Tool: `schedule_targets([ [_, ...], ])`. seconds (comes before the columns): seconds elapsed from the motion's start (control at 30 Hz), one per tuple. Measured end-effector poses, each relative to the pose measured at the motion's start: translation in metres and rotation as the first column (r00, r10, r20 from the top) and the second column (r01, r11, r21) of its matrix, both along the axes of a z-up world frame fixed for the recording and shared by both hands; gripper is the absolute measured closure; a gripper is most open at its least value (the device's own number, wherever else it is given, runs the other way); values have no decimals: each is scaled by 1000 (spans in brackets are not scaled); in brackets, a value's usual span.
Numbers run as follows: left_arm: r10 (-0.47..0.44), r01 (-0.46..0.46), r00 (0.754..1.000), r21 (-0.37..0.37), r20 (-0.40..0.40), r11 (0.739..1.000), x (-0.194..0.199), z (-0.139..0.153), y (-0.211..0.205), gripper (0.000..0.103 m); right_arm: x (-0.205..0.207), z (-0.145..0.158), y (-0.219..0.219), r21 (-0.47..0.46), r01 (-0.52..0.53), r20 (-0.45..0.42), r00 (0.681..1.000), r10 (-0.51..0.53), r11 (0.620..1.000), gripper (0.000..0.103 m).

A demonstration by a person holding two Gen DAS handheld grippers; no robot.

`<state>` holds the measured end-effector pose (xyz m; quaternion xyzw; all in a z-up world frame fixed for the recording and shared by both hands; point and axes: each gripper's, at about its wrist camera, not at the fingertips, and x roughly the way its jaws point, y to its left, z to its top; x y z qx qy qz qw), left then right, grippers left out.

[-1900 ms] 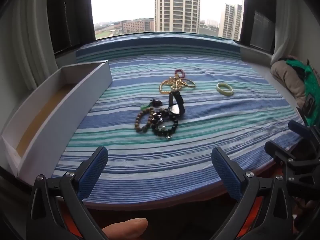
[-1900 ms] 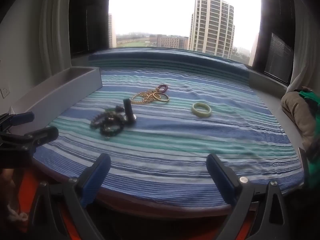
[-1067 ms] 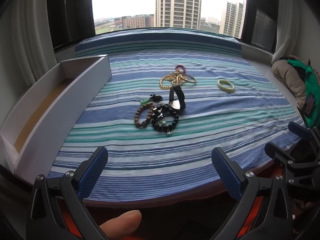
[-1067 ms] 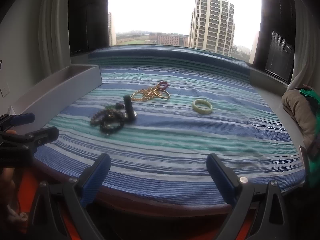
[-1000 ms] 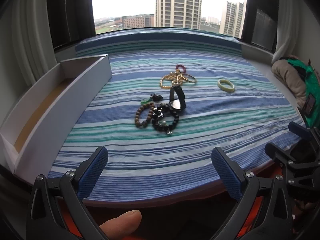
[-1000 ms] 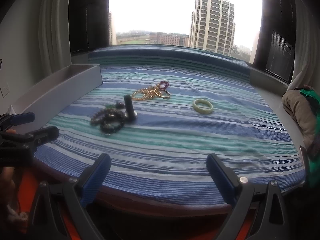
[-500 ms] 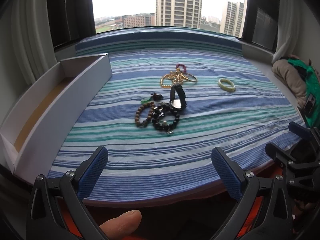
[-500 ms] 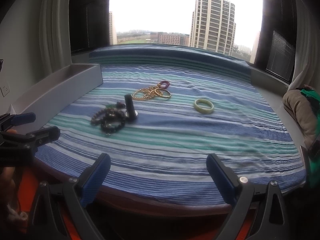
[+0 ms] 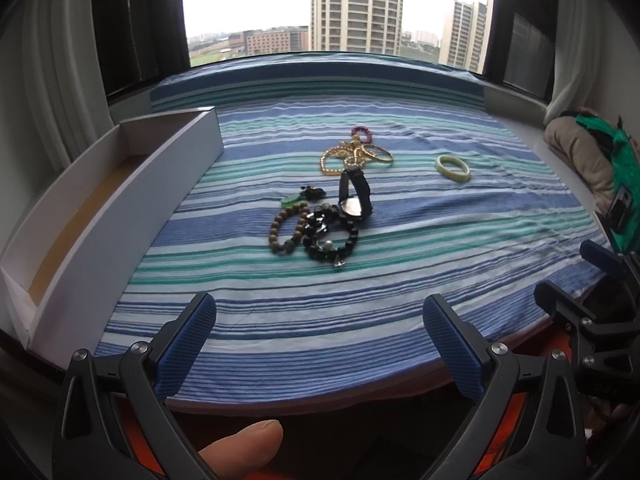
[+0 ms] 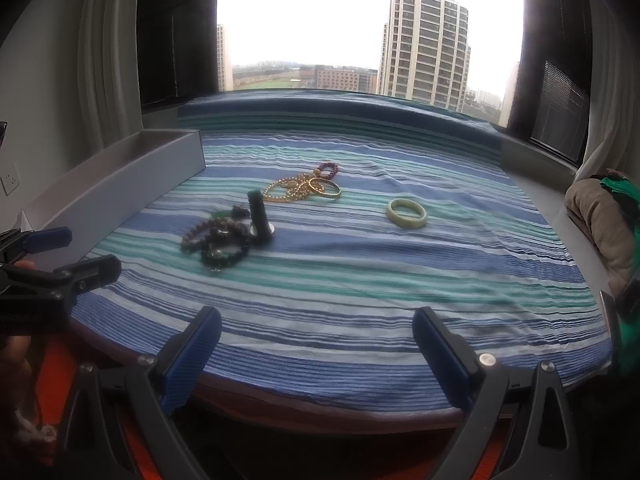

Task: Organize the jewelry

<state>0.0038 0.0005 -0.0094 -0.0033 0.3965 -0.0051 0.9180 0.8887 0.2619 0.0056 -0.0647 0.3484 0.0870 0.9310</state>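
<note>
Blue-padded left gripper [image 9: 319,334] wide open, empty, hovering short of my watch [image 9: 353,197]. Right gripper [image 10: 316,338] equally wide, touching nothing; bangle [image 10: 406,212] right of watch.

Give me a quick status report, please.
Left gripper and right gripper open, empty. Jewelry on striped cloth, tray empty. Nothing blocking.

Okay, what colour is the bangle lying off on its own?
Pale green bangle, clearest in the right wrist view.
</note>
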Motion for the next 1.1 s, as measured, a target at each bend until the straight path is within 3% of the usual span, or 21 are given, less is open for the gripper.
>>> schedule_targets([
  [0.27,-9,9,1000,3,11,1000,-2,2,0,0,1,0,-2,4,4,0,1000,-4,1000,5],
  [0.47,-21,21,1000,-39,0,999,0,1,3,0,2,-1,3,-8,-3,-2,1000,3,1000,5],
  [0.87,-38,38,999,16,31,999,-3,4,-6,0,2,-2,2,-9,-4,-2,1000,3,1000,5],
  [1.1,-53,54,999,-21,9,998,-2,4,-6,0,1,-1,1,-6,-2,3,1000,2,1000,5],
])
